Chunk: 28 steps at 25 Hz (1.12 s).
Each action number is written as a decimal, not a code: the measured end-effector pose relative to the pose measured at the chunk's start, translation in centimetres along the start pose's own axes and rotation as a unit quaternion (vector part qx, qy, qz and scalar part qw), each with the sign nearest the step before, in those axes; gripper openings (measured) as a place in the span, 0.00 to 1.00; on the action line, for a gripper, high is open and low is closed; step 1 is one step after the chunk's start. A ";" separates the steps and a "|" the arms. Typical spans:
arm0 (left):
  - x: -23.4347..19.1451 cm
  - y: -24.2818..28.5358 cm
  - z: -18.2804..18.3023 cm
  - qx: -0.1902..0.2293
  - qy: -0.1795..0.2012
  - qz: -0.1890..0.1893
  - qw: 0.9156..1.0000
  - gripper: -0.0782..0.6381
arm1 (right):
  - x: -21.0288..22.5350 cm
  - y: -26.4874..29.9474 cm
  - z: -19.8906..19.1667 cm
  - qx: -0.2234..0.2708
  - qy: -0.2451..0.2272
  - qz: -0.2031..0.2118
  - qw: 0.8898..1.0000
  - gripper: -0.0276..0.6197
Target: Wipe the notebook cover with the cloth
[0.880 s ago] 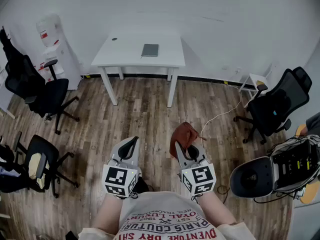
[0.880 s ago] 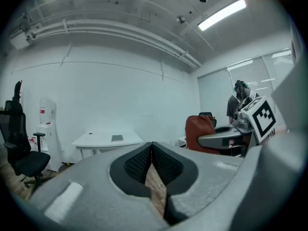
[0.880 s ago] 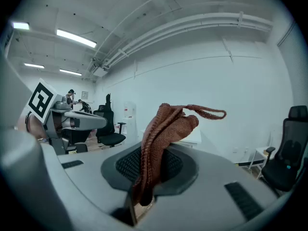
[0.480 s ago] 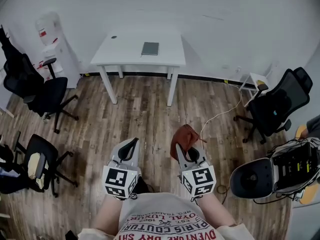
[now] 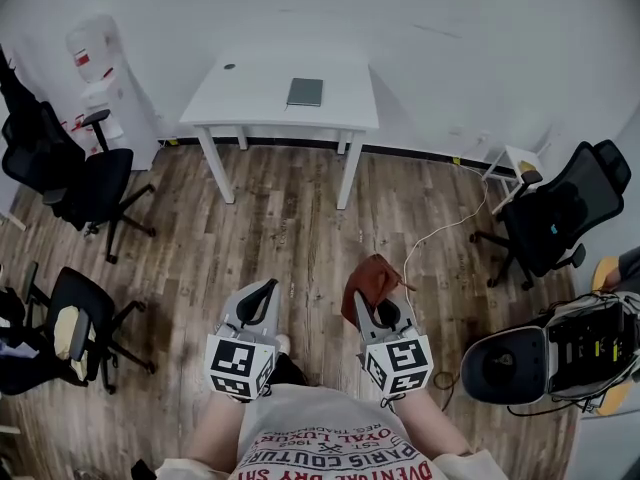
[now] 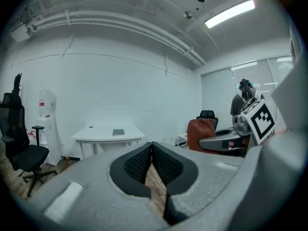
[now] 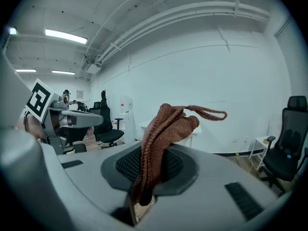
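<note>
Notebook [image 5: 304,92] on far bench [image 5: 250,106] too small for cover detail; cloth [image 7: 163,129] lower end hidden inside right gripper [image 7: 150,161].

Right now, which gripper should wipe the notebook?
Probably the right gripper. It is shut on the cloth, while the left gripper is shut with nothing in it. The notebook lies on the table far ahead, about equally far from both.
</note>
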<state>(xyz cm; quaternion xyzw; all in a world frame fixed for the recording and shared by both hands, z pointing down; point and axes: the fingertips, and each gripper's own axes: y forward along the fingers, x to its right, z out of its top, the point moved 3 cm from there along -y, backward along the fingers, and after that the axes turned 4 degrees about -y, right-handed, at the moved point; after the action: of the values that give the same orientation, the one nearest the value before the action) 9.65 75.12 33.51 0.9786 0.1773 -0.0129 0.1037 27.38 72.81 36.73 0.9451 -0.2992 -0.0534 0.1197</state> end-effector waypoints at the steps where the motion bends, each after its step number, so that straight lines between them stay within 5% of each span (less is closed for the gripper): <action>1: -0.6 0.5 0.1 -0.001 -0.002 0.000 1.000 0.12 | 0.1 0.7 0.1 -0.002 0.000 0.000 1.000 0.15; 17: -15.0 9.8 4.9 0.012 -0.006 -0.033 0.999 0.12 | 0.5 16.4 5.7 -0.017 0.011 -0.029 0.999 0.16; 28: -22.0 14.7 5.1 -0.003 -0.023 -0.044 0.999 0.12 | 0.1 25.2 6.5 -0.042 0.017 -0.025 0.999 0.16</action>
<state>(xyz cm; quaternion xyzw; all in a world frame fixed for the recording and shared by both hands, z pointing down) -5.76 52.96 32.78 0.9690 0.2175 -0.0393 0.1102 12.37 51.48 36.92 0.9473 -0.2710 -0.0531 0.1625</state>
